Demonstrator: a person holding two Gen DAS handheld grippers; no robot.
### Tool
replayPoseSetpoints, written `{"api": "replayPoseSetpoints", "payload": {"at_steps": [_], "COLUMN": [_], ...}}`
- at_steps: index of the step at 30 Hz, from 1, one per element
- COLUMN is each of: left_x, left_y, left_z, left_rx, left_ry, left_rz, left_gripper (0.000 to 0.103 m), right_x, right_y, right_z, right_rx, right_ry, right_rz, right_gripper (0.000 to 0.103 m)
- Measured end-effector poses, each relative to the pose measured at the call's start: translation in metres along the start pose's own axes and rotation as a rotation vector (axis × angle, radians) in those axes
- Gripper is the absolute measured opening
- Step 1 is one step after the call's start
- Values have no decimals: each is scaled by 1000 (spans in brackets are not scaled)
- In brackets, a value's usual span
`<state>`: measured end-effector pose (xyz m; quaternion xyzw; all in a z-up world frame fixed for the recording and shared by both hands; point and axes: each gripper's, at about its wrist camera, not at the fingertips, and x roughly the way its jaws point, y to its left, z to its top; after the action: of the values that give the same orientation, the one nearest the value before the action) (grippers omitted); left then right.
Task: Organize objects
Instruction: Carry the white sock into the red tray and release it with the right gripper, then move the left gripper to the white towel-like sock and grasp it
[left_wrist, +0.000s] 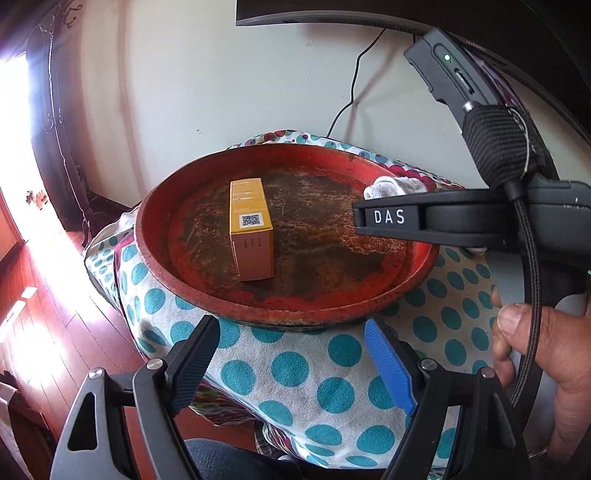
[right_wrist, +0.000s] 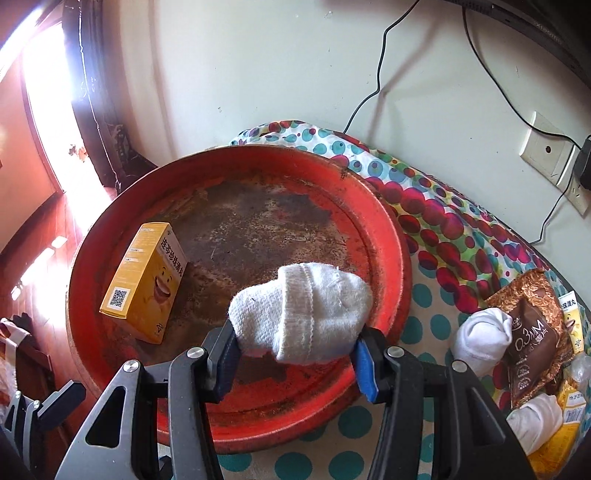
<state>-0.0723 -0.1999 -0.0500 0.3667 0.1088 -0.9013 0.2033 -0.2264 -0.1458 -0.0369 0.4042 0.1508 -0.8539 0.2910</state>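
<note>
A big round red tray (right_wrist: 391, 236) with a worn, rusty brown middle sits on the bench. Inside it, on the left side, lies a small yellow cardboard box (right_wrist: 146, 282) with a square code and a smiling cartoon face on it. The box lies flat on its long side. In the left wrist view its long side runs from near to far; in the right wrist view it leans from near left to far right.

The right hand-held gripper (right_wrist: 295, 360) pinches a rolled-up white sock (right_wrist: 303, 314) over the near right part of the tray. The sock's long side goes left to right between the two pads. Whether the sock touches the tray floor, I cannot tell.

The left hand-held gripper (left_wrist: 291, 363) is spread wide with nothing in it, over the bench just near the tray.

The bench wears a white cloth with blue-green dots (right_wrist: 421, 295) and red dots farther right. On the right of the tray lie two more white sock rolls (right_wrist: 484, 341), a brown snack packet (right_wrist: 532, 343) and more yellow packs (right_wrist: 570, 413).

Behind is a pale wall (right_wrist: 277, 74) with black cables (right_wrist: 380, 70) and a white wall socket (right_wrist: 546, 155). At the left are a reddish wooden floor (left_wrist: 40, 332) and bright light.
</note>
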Motion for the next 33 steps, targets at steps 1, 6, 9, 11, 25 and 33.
{"api": "replayPoseSetpoints", "payload": {"at_steps": [1,6,9,11,25,33], "left_x": [0,2,2,1,-7,-15], "left_y": [0,0,0,-2,-20,-52], "left_z": [0,-1,0,0,-5,-17], "left_rx": [0,0,0,4,64,175], "left_ry": [2,7,6,0,-31,-79], "left_rz": [1,3,1,0,-14,-81], "left_gripper": [83,83,83,83,83,83], "right_x": [3,7,4,-2,-57,-100], "right_y": [0,2,-1,-2,-70,-145], "right_z": [0,-1,-1,1,-41,-133], "right_rx": [1,5,14,20,87,225], "right_ry": [9,18,7,-10,-114,-147], "right_rz": [6,11,3,13,-68,-150], "right_gripper": [51,58,67,73,85,91]}}
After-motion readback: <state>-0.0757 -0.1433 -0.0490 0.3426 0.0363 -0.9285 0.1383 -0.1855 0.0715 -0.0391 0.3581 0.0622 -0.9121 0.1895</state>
